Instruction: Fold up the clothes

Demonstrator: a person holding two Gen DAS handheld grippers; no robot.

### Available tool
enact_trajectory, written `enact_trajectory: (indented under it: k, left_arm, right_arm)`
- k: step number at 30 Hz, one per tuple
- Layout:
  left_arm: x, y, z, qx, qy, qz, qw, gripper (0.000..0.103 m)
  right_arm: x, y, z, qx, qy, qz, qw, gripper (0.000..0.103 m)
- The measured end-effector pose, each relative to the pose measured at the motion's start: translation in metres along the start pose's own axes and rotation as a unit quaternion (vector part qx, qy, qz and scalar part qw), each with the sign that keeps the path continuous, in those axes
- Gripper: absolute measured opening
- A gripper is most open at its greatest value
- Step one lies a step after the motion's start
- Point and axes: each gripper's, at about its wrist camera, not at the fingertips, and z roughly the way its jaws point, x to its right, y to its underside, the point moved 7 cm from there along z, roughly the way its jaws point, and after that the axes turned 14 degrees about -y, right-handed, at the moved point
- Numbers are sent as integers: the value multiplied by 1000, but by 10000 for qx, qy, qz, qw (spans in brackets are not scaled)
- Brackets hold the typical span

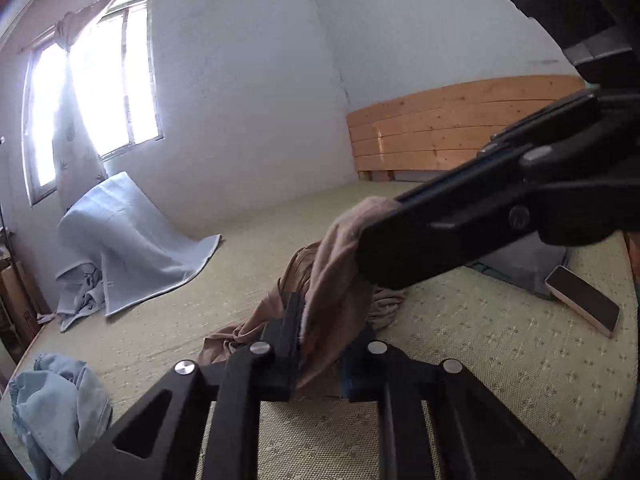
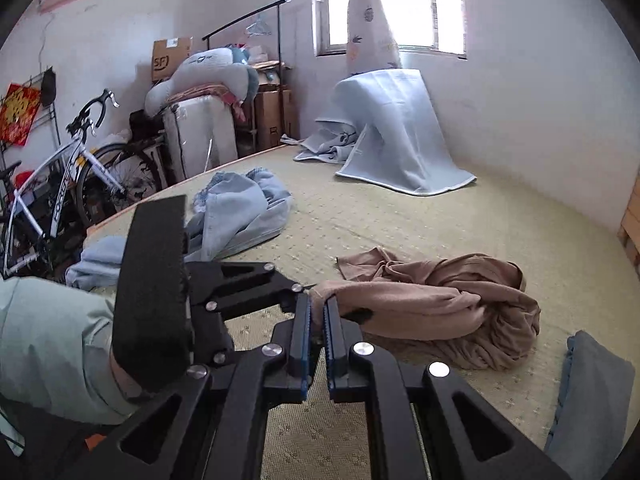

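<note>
Left wrist view: the black two-finger left gripper (image 1: 320,344) sits at lower centre, its jaws nearly together and pinching a fold of the crumpled tan-brown knit garment (image 1: 340,256), which rises from the green patterned woven bed mat (image 1: 500,360) at centre frame. The black right gripper (image 1: 372,256) enters from the upper right, its fingers drawn together on the upper edge of the same garment just above the left one. A pale blue towel-like blanket (image 1: 132,240) is draped over something at left, below the bright window (image 1: 96,92). A rumpled light-blue denim garment (image 1: 56,404) lies at lower left. A wooden plank headboard (image 1: 448,128) stands at right of centre; a slim dark-faced phone-like slab (image 1: 584,300) rests on the mat at right. Right wrist view: the right gripper (image 2: 318,340) at lower centre is clamped down on a thin edge of the tan garment (image 2: 440,304), which bunches on the mat (image 2: 400,216) to the right of centre. The left gripper (image 2: 310,300) comes in from the left, held by a hand in a pale green sleeve (image 2: 52,340); its tip meets the same edge right behind the right fingers. The denim garment (image 2: 244,212) lies at centre left, the draped blanket (image 2: 396,132) at upper centre. A white bicycle (image 2: 64,184) stands at far left; a grey-blue folded cloth (image 2: 588,400) lies at lower right.
</note>
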Motion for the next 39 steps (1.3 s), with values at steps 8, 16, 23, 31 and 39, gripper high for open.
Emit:
enact_trajectory:
  k: [8, 16, 23, 31, 39]
  left_arm:
    - [-25, 3, 11, -352, 306, -855, 9952, 3]
    - [-61, 9, 11, -616, 507, -1863, 9793, 2]
    - [-105, 4, 3, -518, 305, -2434, 9681, 2]
    - [-147, -5, -33, -49, 328, -2852, 9579, 2]
    - [-210, 12, -50, 13, -120, -3365, 9416, 2]
  right_arm:
    - [12, 0, -5, 216, 2, 305, 9993, 9]
    - [37, -3, -24, 694, 243, 722, 9947, 27]
    - [104, 19, -30, 892, 1574, 1485, 9722, 65]
    - [170, 51, -5, 449, 2433, 1928, 9495, 65]
    - [199, 76, 49, -47, 2442, 2224, 9439, 65]
